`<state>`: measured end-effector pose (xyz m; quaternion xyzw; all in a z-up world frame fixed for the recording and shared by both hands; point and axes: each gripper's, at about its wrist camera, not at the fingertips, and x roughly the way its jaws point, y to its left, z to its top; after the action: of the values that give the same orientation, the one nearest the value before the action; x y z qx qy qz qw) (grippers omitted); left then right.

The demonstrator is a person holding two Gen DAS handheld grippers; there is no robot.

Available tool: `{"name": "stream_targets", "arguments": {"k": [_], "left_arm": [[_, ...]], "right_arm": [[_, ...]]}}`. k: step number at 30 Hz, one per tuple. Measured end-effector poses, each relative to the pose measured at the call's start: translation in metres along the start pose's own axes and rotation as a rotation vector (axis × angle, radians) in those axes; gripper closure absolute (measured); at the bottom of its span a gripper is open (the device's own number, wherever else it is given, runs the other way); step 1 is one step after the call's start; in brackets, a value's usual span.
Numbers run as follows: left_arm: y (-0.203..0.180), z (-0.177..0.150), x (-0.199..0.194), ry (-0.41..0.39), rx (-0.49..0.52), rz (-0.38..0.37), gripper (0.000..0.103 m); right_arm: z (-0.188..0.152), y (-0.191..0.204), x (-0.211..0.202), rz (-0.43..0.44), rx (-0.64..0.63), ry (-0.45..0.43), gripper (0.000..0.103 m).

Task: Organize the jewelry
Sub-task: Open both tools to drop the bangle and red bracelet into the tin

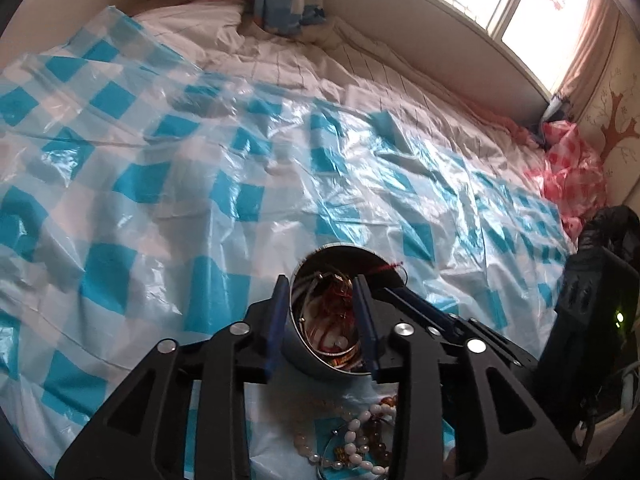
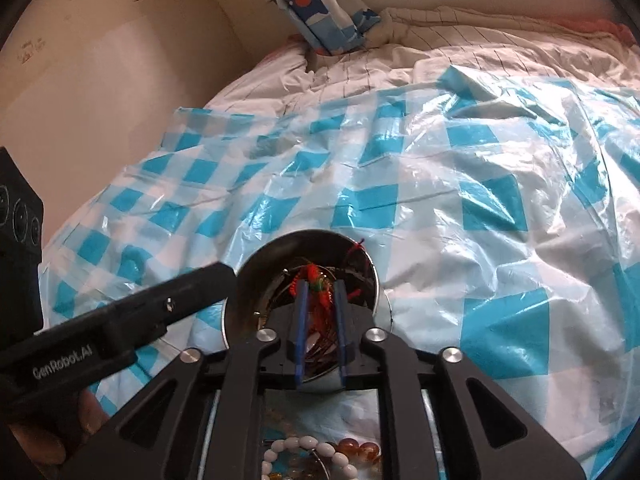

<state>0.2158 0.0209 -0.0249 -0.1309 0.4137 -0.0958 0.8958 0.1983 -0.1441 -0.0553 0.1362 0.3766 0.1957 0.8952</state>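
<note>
A round steel bowl (image 1: 340, 256) holding bangles and red cord jewelry rests on the blue-checked plastic sheet. My left gripper (image 1: 320, 284) is shut on the bowl's near wall, one finger outside and one inside. In the right wrist view the same bowl (image 2: 280, 248) shows, with my right gripper (image 2: 322, 286) reaching into it, its fingers narrowly apart around a red corded bracelet (image 2: 316, 276). Loose bead bracelets, white and amber, lie on the sheet below both grippers (image 1: 360, 440) (image 2: 320, 452).
The blue-checked plastic sheet (image 1: 200, 200) covers a bed with white bedding (image 1: 280, 60). A patterned pillow (image 2: 316, 12) leans at the headboard. A pink checked bag (image 1: 568, 176) lies at the right by the window. The left gripper's arm (image 2: 120, 320) crosses the right wrist view.
</note>
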Motion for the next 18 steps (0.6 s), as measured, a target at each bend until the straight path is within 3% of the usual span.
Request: {"name": "stream_targets", "arguments": {"k": [4,7,10,18], "left_arm": [[0.007,0.002,-0.004,-0.013,-0.017,0.013,0.068],[0.007,0.002,-0.007,-0.025,-0.014,0.029,0.060],[0.006,0.000,-0.012,-0.036,-0.009,0.044,0.053],[-0.001,-0.005,-0.015,-0.042,0.056,0.101,0.047]], "right_arm": [[0.003,0.002,-0.012,-0.015,-0.018,-0.039,0.077],[0.008,-0.003,-0.024,-0.040,-0.007,-0.077,0.074],[0.013,-0.013,-0.035,-0.058,0.025,-0.111,0.065],[0.013,-0.020,-0.041,-0.058,0.052,-0.114,0.053]]}}
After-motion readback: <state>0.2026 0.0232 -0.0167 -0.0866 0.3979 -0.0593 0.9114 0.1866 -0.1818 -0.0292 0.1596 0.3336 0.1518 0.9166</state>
